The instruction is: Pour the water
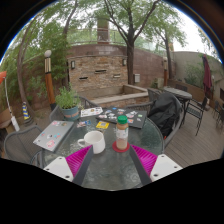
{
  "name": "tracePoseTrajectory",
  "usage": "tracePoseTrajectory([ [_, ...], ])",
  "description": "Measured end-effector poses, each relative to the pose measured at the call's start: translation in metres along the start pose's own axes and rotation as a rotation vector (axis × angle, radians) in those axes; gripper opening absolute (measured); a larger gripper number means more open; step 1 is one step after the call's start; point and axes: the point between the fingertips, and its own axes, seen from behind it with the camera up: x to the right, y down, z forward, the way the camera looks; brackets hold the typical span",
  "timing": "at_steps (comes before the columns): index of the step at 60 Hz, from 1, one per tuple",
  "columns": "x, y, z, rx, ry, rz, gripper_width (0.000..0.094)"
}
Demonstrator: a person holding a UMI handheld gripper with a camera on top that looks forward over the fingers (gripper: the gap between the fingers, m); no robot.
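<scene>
Bottle (121,132) with a red cap and orange label, presumably the water source, is seen standing upright on a round glass desk (60,160), just ahead of the jaws and slightly right of the midline between them. The jaws are spread wide apart and released; nothing is held, and the pink pads (143,160) are seen at either side, near the viewer. A white mug (92,142) with a pink handle is placed just left of the bottle, close beside it but apparently not touching.

Farther left on the desk, an open laptop (52,134) is set. Beyond the bottle, small items are scattered, including something yellow (102,125); these cannot be identified. A potted plant (67,102) is seen at the far left edge of the desk, and dark chairs (165,108) to the right. A brick wall (98,65) and trees are found in the distance.

The task is judged as not yet begun: the bottle is ungrasped and its cap appears in place. Grasping, possibly uncapping, lifting and tilting over the mug are left to be done.
</scene>
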Motion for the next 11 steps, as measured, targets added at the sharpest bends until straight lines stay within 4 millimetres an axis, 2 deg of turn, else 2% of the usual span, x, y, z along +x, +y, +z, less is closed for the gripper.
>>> tracePoseTrajectory([
  [6,-0.030,0.005,-0.064,-0.040,-0.014,0.068,0.0832],
  [11,-0.047,0.009,-0.116,-0.056,-0.002,0.072,0.0829],
])
